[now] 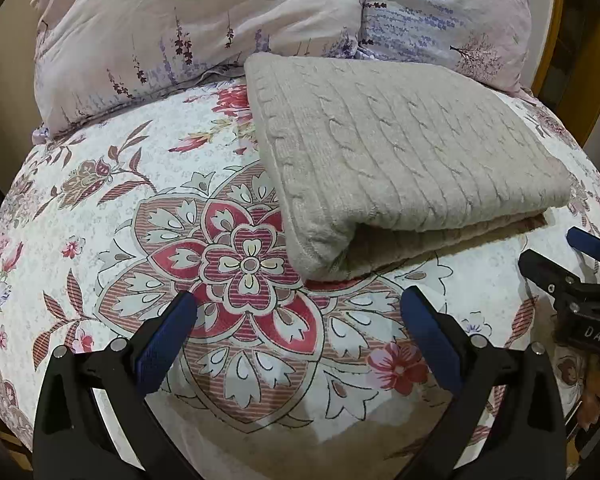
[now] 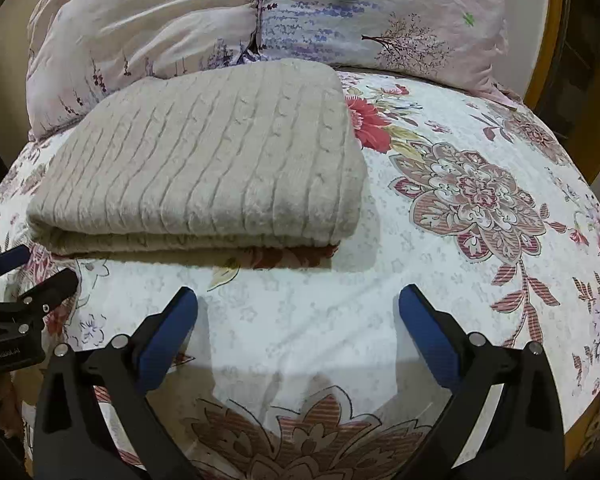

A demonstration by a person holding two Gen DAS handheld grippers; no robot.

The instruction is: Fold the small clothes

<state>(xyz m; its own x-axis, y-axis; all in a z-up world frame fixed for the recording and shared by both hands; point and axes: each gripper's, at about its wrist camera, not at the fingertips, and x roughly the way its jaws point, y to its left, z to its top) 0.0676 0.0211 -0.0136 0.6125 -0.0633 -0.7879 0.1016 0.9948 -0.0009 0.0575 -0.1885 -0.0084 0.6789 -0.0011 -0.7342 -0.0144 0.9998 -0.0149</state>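
Beige cable-knit wool makes up the sweater (image 1: 400,160), which lies folded in a thick rectangle on the flowered bedsheet (image 1: 140,200), its far edge touching the pillows (image 1: 220,20). Both the left gripper (image 1: 298,320) and the right gripper (image 2: 298,316) hover over the sheet on the near side of it, jaws spread wide and holding nothing. The fold looks finished or nearly so; a further fold would mean pinching the near edge at both corners and lifting together. Sleeves and neckline are tucked out of sight, and the right gripper is cut off in the left view.
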